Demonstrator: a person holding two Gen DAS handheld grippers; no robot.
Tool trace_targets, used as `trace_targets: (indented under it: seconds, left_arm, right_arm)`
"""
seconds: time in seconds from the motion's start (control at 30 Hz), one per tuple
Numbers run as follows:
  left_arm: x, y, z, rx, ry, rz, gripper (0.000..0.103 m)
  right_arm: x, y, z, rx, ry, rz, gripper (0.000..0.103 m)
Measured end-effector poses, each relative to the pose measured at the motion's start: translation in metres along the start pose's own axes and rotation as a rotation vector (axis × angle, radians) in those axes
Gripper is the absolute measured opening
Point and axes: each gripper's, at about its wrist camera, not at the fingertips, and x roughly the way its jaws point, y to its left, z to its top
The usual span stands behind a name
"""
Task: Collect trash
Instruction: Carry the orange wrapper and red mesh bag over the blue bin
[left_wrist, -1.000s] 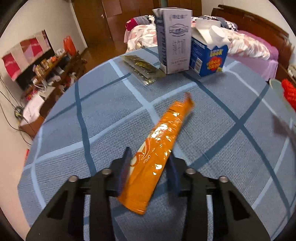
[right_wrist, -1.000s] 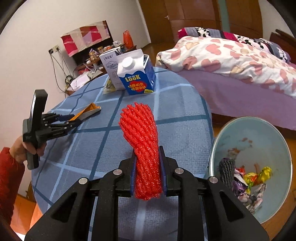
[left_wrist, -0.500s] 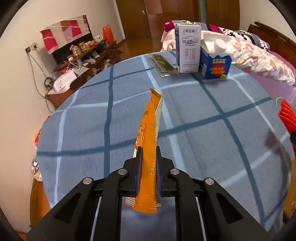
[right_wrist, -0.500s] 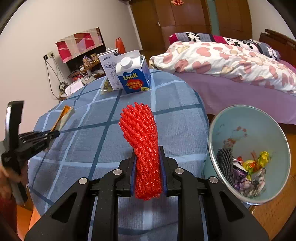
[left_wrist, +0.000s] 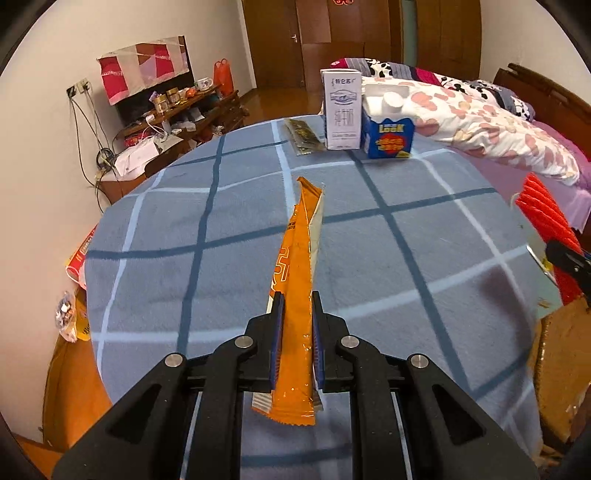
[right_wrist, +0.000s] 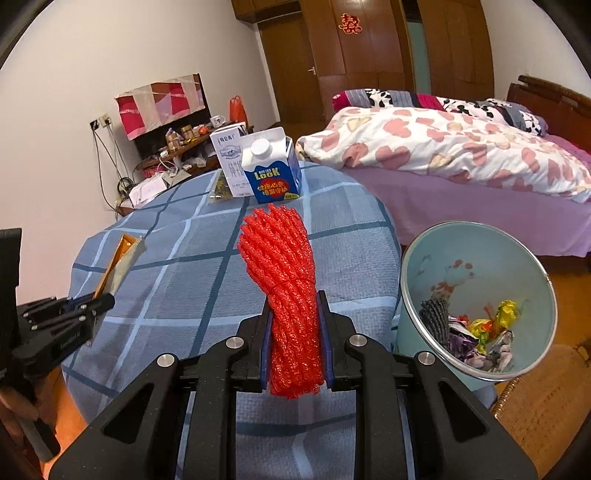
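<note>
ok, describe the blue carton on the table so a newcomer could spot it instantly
Start at the round table with the blue checked cloth. At its far edge, toward the bed, two cartons stand side by side. The blue carton is the shorter one, with a white screw cap and "LOOK" in yellow; its neighbour, the white carton, is taller.

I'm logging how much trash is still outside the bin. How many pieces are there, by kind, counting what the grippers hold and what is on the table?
Cartons: 2, white carton and blue carton
Wrappers: 2, orange wrapper in the left gripper, dark packet on the table
Foam nets: 1, red net in the right gripper
Total: 5
</note>
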Motion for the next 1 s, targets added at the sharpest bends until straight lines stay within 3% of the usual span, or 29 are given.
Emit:
trace_targets:
  seconds: [0.33, 1.0]
  left_arm:
    - [-0.026, -0.032, -0.022, -0.004, -0.014, -0.039, 0.013]
    - [-0.053, -0.111, -0.005, 0.099, -0.083, -0.117, 0.013]
  right_arm:
    - [-0.018, 0.0, -0.008, 0.002, -0.022, -0.002, 0.022]
    - [-0.049, -0.044, -0.022, 0.095, -0.059, -0.07, 0.022]
